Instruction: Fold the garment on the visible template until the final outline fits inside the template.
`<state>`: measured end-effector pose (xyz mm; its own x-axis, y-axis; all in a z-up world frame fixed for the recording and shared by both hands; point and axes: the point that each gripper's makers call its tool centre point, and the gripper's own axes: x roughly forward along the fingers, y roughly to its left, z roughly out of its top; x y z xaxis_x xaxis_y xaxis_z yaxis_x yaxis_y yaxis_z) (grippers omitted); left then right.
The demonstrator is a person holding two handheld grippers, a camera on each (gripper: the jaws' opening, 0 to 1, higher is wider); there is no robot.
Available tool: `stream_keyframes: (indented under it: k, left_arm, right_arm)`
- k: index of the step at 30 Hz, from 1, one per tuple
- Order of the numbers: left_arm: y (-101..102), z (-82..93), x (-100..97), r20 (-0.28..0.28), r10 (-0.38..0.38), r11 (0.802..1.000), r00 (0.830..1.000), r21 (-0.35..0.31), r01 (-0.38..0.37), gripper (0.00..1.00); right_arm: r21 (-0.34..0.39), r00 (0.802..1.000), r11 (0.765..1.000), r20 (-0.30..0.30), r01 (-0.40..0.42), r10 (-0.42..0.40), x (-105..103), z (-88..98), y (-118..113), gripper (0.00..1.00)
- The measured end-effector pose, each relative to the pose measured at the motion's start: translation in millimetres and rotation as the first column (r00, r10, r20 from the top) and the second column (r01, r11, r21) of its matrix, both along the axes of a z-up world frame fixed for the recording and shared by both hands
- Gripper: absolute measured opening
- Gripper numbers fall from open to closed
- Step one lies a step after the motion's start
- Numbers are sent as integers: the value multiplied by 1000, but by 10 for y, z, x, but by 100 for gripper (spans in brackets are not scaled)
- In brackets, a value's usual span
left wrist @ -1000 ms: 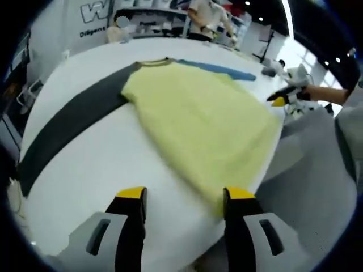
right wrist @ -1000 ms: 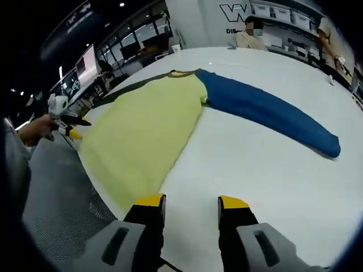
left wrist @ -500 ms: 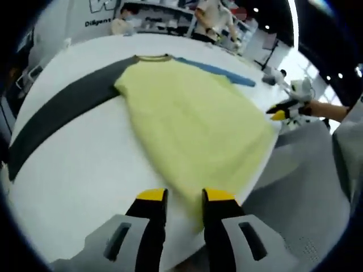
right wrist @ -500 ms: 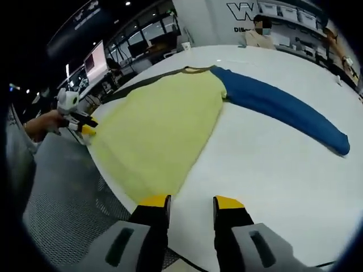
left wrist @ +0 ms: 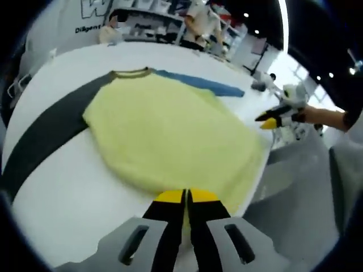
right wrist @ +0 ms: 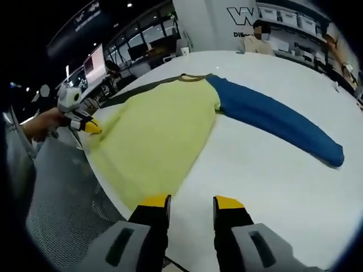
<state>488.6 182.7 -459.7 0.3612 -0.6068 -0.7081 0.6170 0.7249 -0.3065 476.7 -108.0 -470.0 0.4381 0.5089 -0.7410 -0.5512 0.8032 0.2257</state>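
Observation:
A long-sleeved garment (left wrist: 164, 127) lies spread flat on the white table (left wrist: 68, 187). Its body is yellow, with a dark grey sleeve (left wrist: 48, 133) and a blue sleeve (left wrist: 198, 84). My left gripper (left wrist: 186, 196) is shut on the yellow hem at the near table edge; it also appears as the left gripper (right wrist: 86, 126) at the garment's far hem corner. My right gripper (right wrist: 191, 202) hovers open with white table between its jaws, its left jaw beside the garment's (right wrist: 159, 136) near hem corner. From the left side, the right gripper (left wrist: 271, 119) is just off the hem's right corner.
The blue sleeve (right wrist: 278, 119) stretches out to the right over bare table (right wrist: 272, 175). Grey mesh flooring (right wrist: 57, 198) lies below the table edge. People stand by shelves and a white wall (left wrist: 187, 17) behind the table.
My left jaws closed from wide apart to shut on the yellow hem. My right jaws narrowed slightly and stayed near the other hem corner.

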Motion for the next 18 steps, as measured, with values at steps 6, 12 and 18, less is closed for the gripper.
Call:
stream_keyframes:
  k: [6,12,18]
  left_arm:
    - [-428,-104,117,21,-61,996,998,-58,62,18]
    - [-452,-124,34,55,-110,994,992,4,110,26]
    - [-162,-157,-32,77,-64,996,995,69,59,26]
  right_arm:
    - [13,1000,1000,-5,-5,5,-38,68,59,25]
    - [16,1000,1000,-6,0,0,-54,63,47,26]
    - [19,1000,1000,-6,5,-5,-56,47,28,26]
